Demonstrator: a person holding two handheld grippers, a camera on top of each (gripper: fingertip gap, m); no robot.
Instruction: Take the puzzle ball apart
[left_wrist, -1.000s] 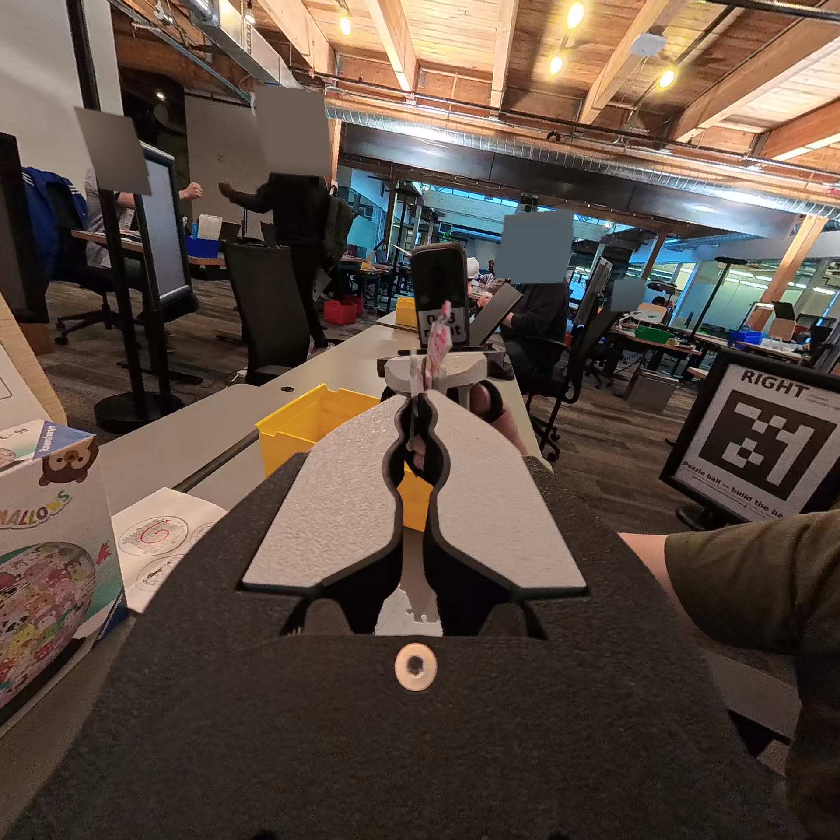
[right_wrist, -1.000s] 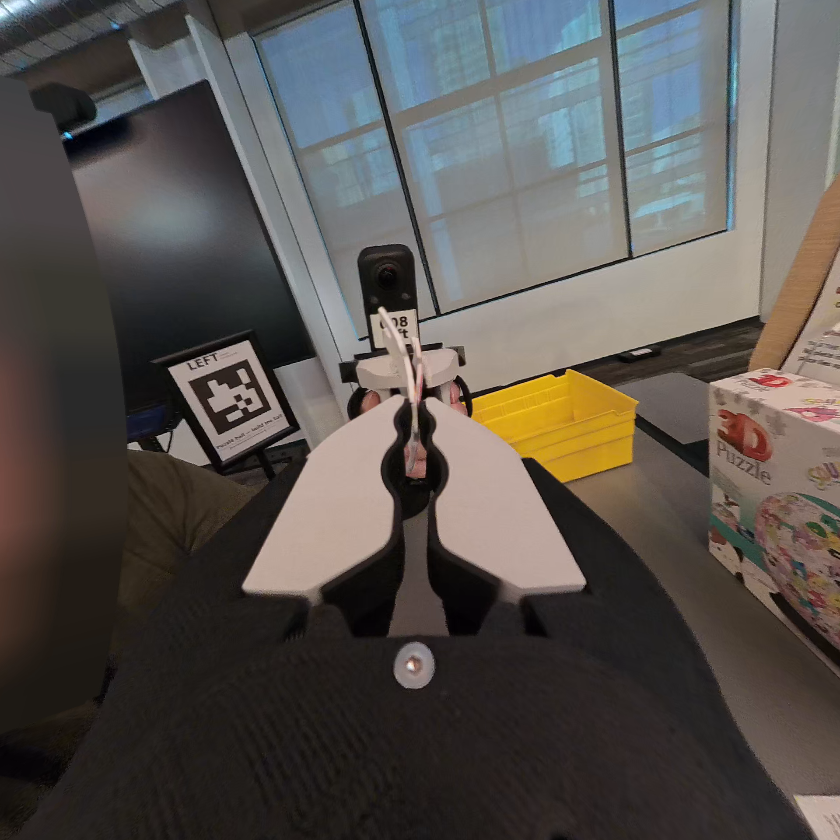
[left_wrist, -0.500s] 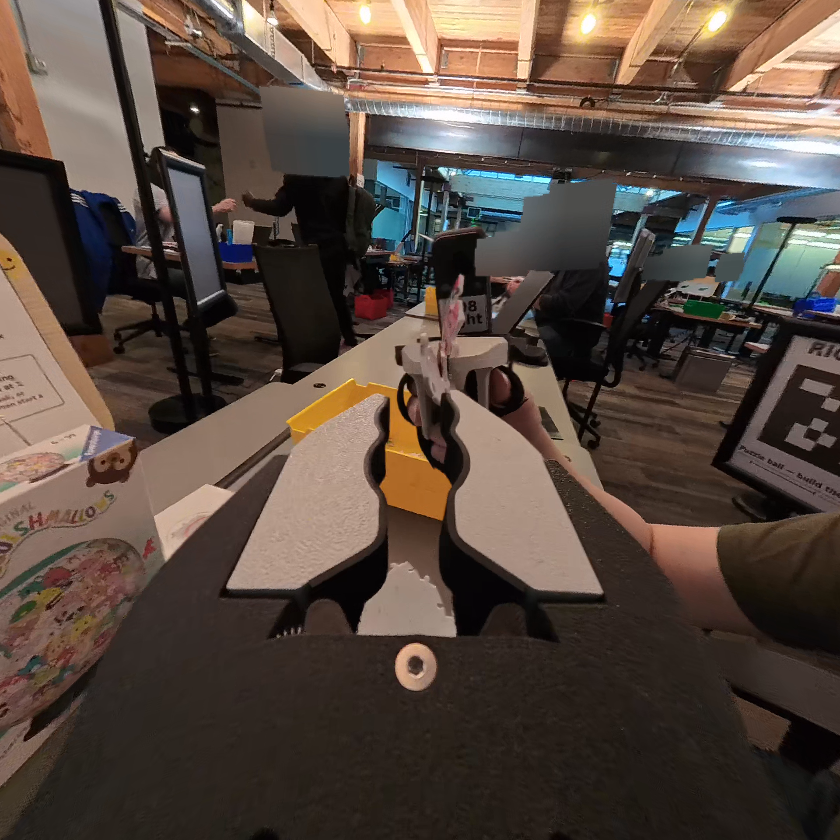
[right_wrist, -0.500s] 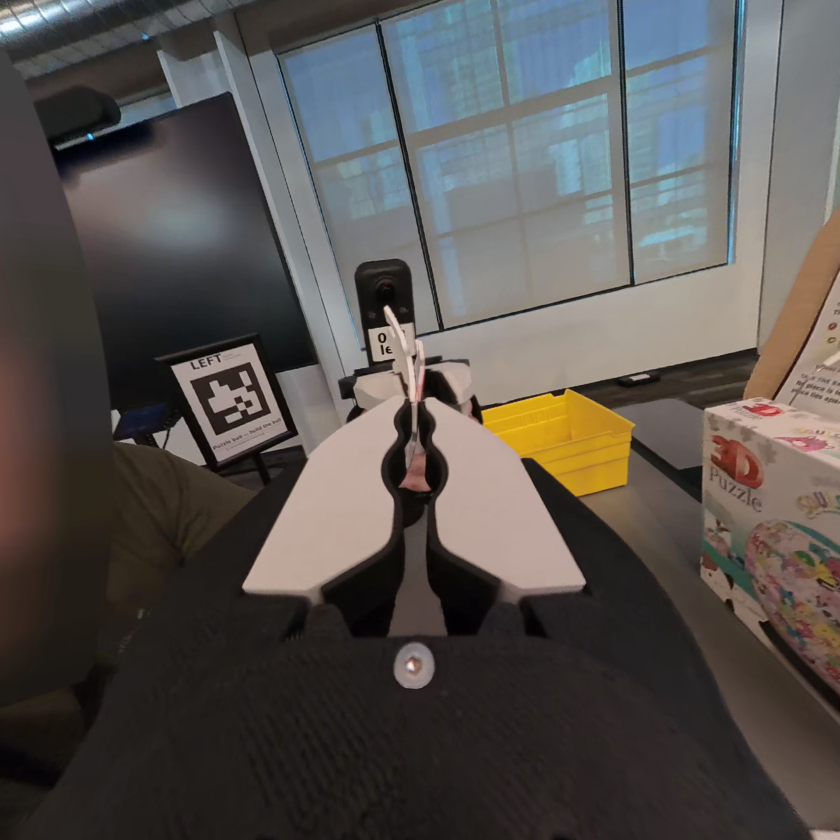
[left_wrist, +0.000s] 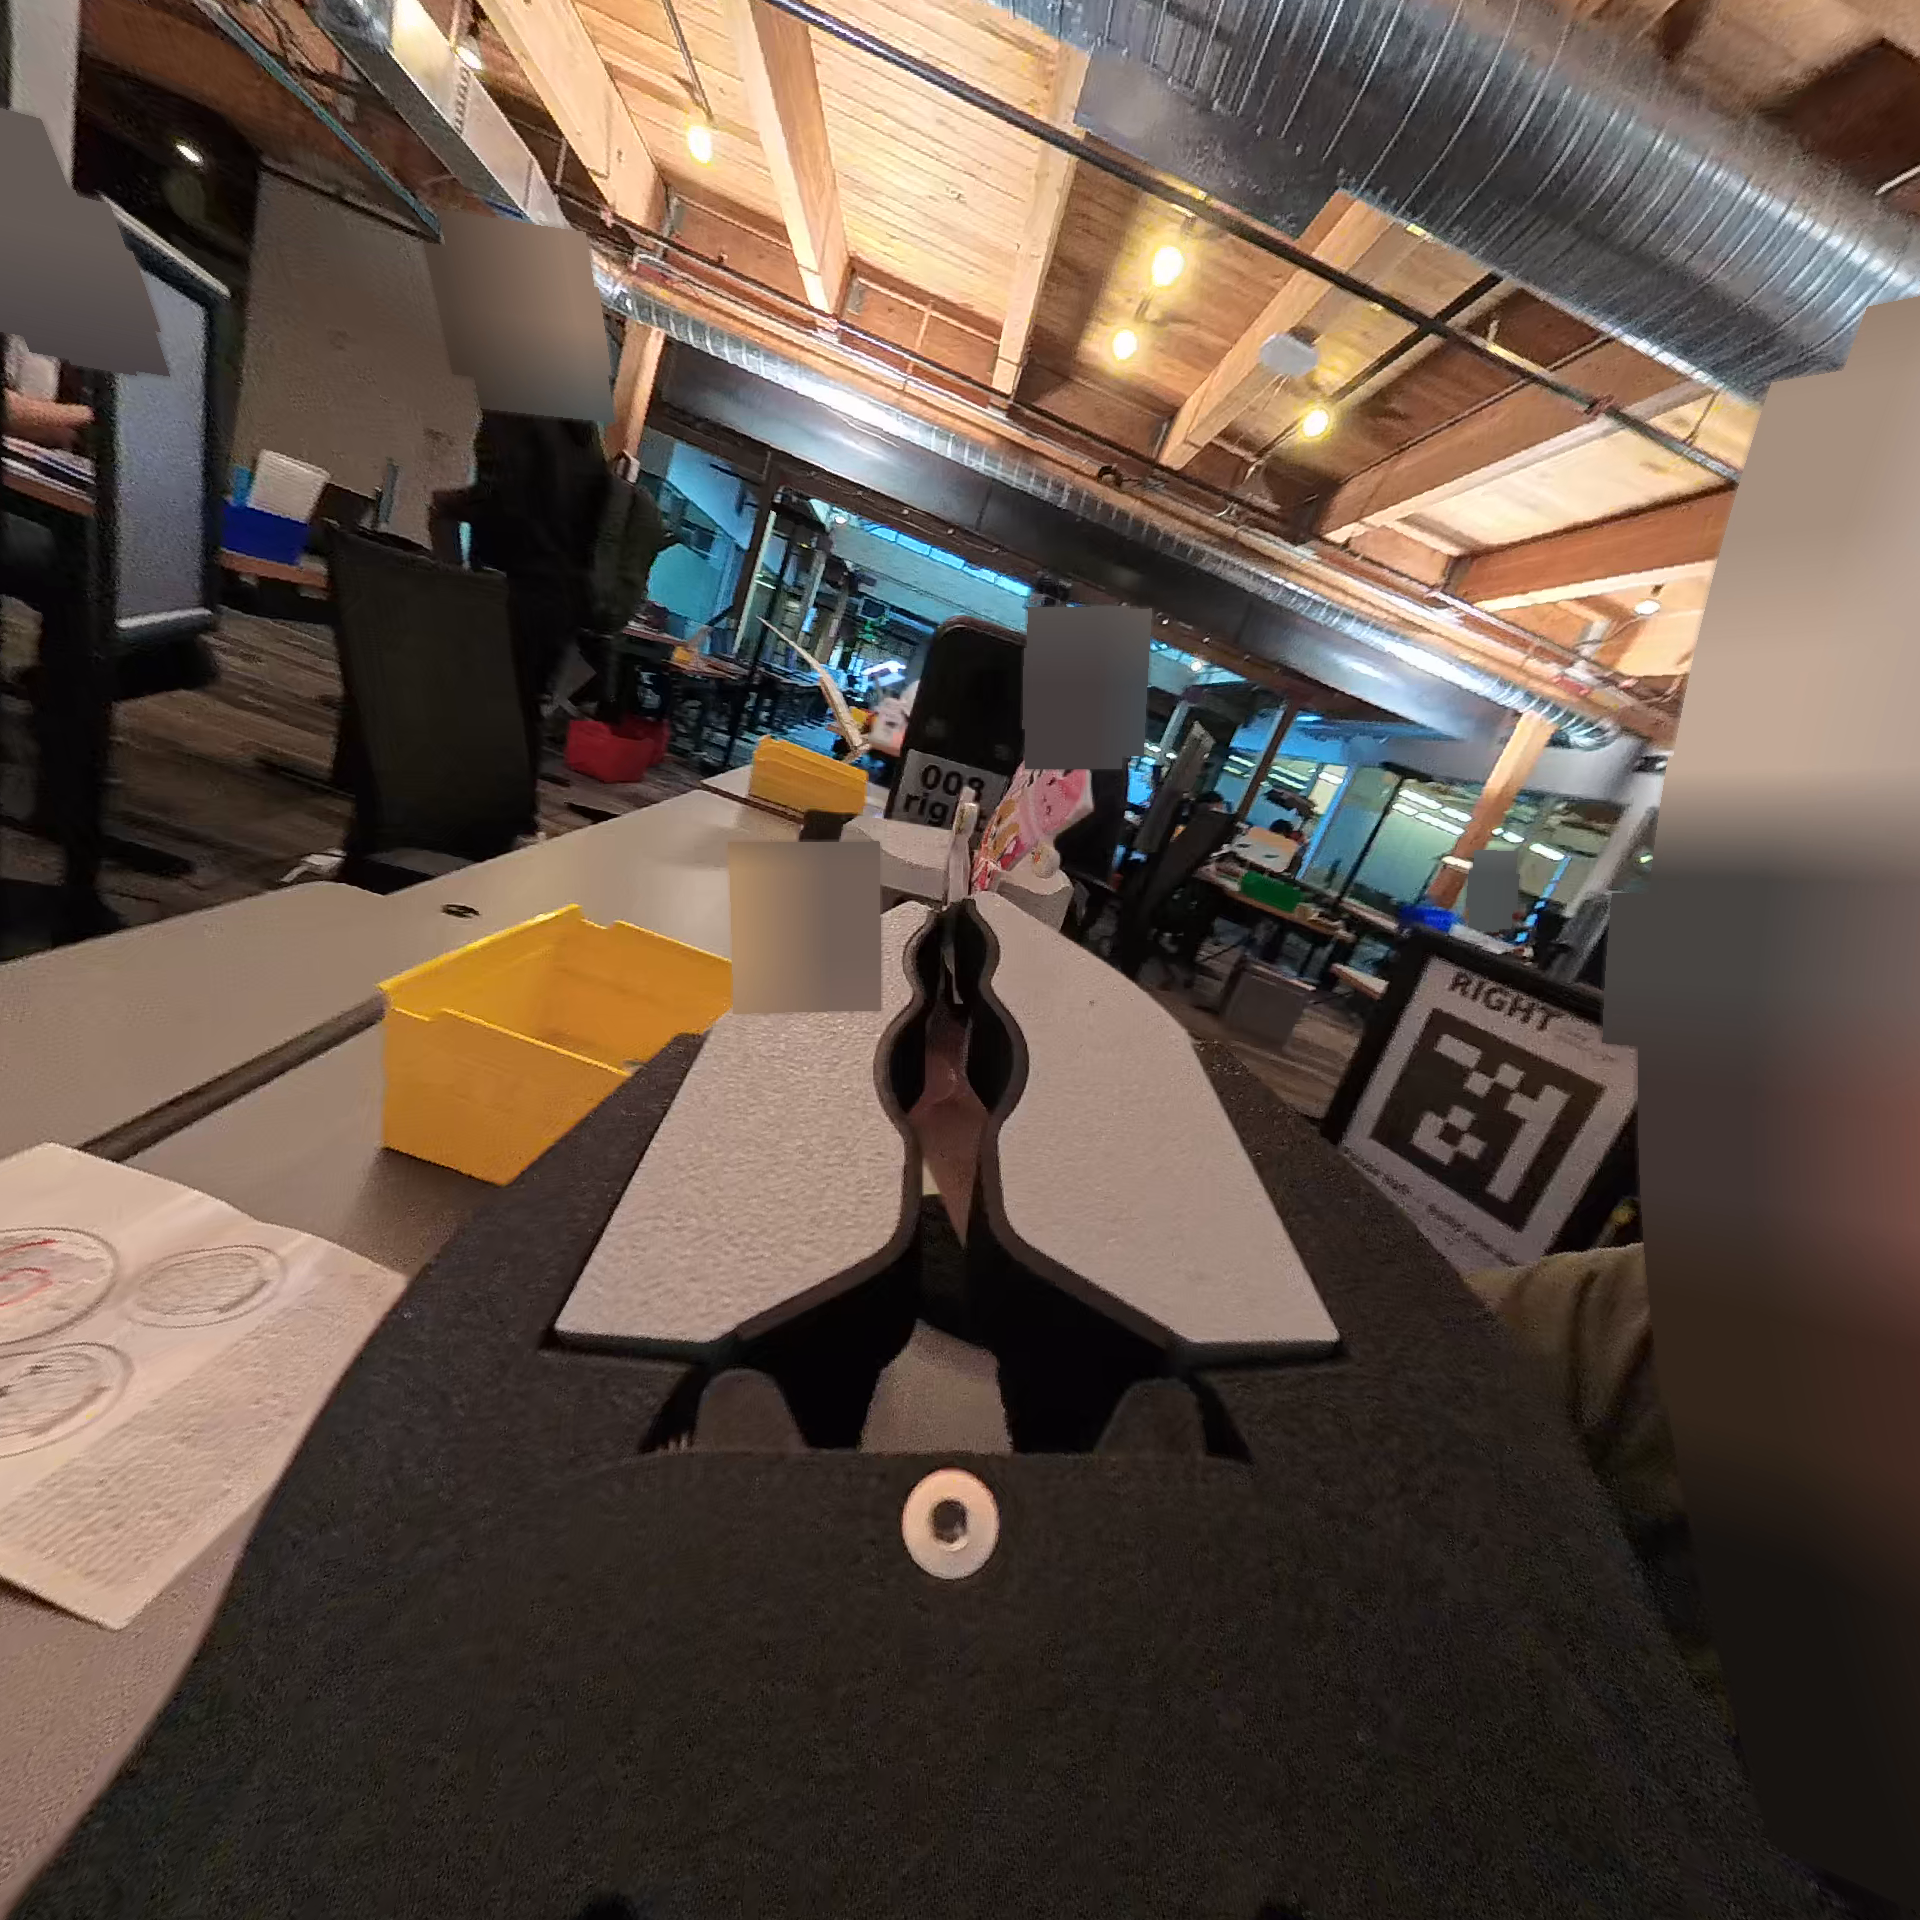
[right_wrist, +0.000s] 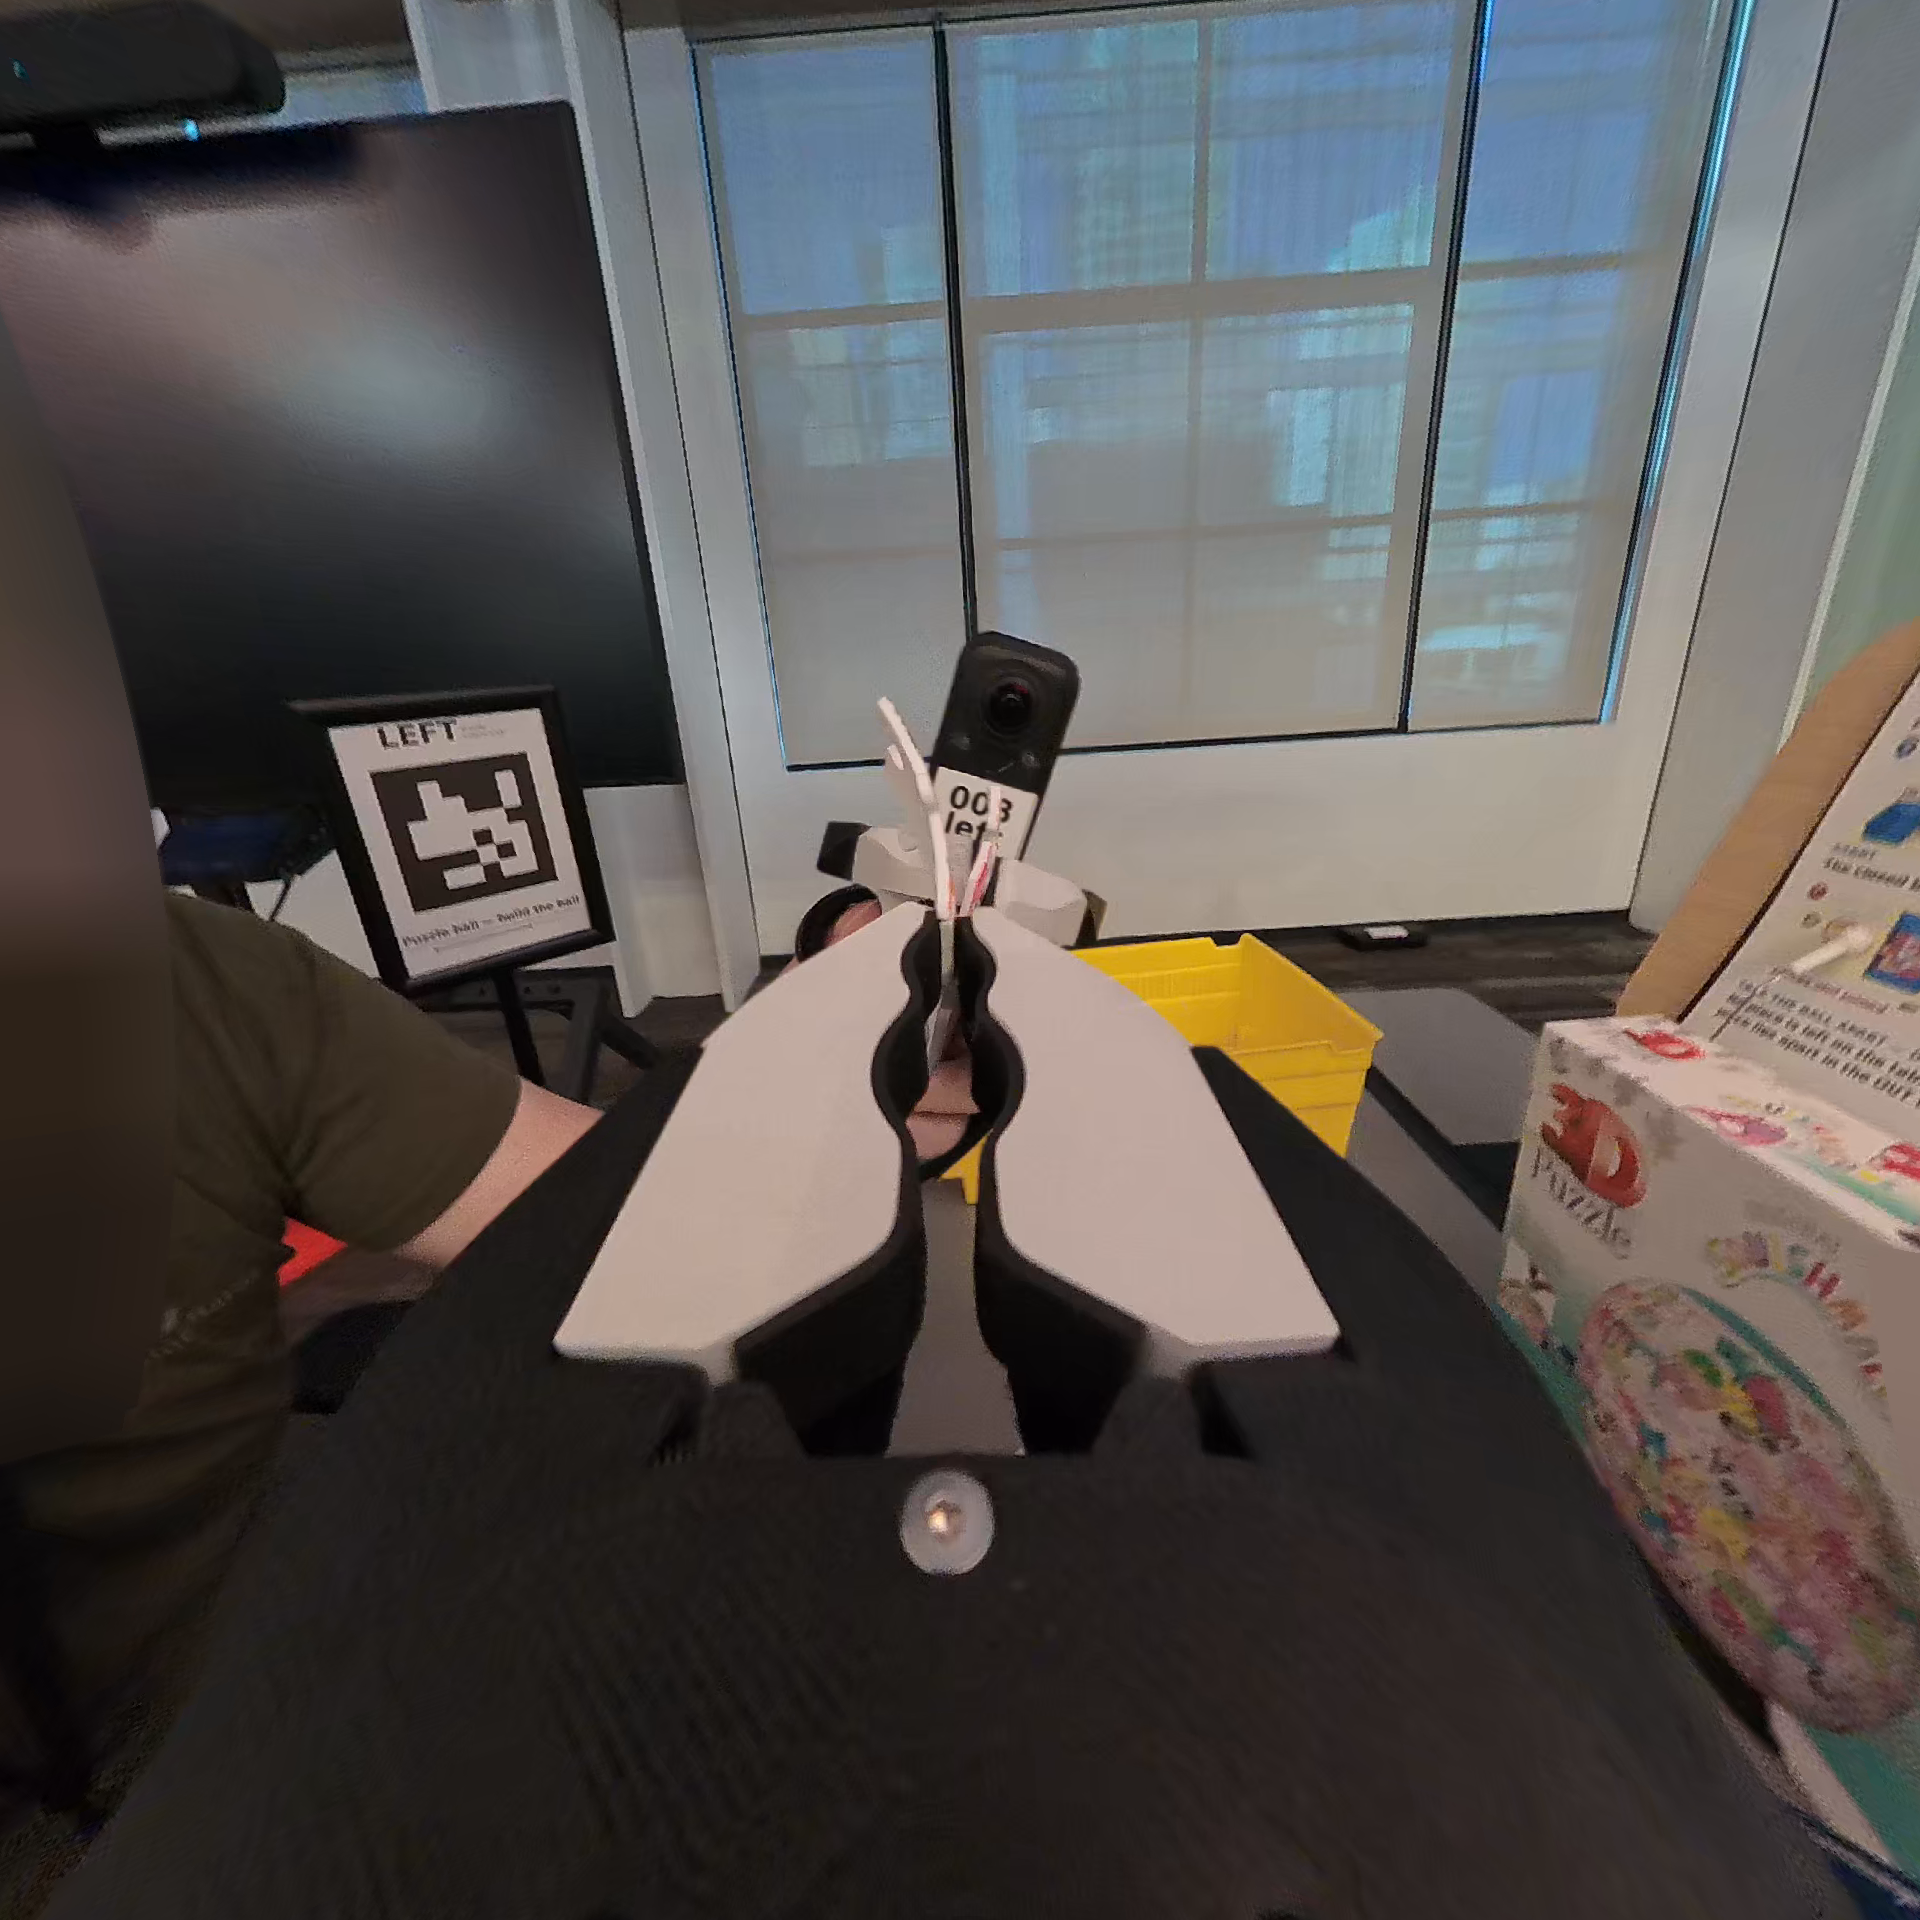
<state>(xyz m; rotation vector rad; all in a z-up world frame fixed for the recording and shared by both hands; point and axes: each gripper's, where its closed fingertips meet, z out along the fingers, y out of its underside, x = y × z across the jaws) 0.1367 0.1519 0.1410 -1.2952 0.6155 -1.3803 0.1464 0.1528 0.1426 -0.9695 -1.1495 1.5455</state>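
Above the table, beyond the yellow bin (right_wrist: 1247, 997), the left gripper (left_wrist: 954, 920) and right gripper (right_wrist: 951, 930) each pinched the joined puzzle pieces (right_wrist: 940, 842). Pulling unevenly could have bent them or dropped one outside that bin.

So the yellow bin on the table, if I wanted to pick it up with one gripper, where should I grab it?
Probably by a side wall of the yellow bin. It sits upright with its top open, so come down from above, one finger inside and one outside, and close on the thin rim.
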